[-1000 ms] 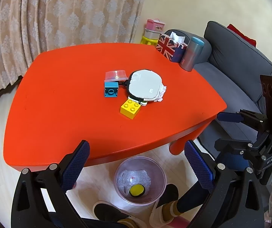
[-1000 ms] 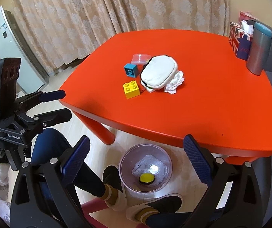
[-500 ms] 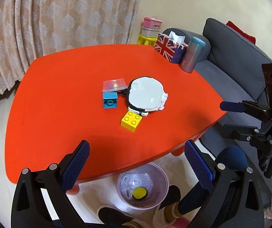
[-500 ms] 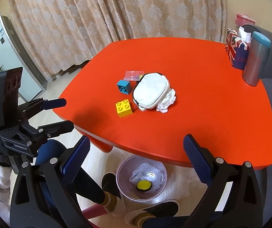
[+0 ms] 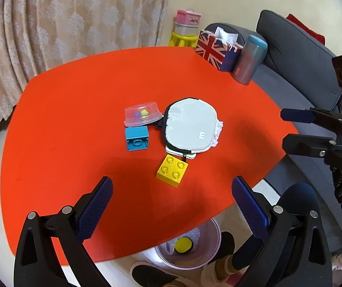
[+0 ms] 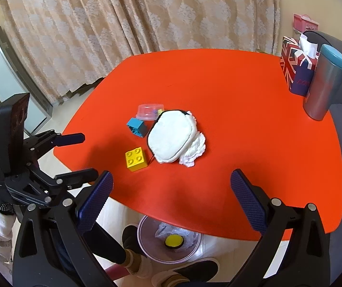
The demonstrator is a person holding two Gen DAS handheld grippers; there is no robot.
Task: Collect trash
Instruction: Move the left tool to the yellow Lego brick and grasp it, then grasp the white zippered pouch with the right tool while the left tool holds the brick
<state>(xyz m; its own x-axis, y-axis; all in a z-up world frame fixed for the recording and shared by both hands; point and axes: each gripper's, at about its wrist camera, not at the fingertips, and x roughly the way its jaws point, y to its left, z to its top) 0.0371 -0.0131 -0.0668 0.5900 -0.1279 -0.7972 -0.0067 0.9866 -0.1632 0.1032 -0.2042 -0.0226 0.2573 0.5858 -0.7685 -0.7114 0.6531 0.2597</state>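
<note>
Because the crumpled tissue (image 6: 193,147) lies tucked under the white pouch (image 6: 169,136) mid-worktop (image 6: 254,119), your spread, empty right tongs (image 6: 171,191) could snag the pouch. Your left tongs (image 5: 172,202), also spread, might knock the yellow brick (image 5: 172,170).

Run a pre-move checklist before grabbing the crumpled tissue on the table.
1. Left gripper open and empty: ok.
2. Right gripper open and empty: ok.
3. Tissue in view: ok, but partly under the white pouch.
4. Clear grip on the tissue from its free side: cannot tell; the pouch overlaps one side.
5. Bin on the floor below the table edge, open: ok.
6. Yellow block and blue block apart from the tissue: ok.
</note>
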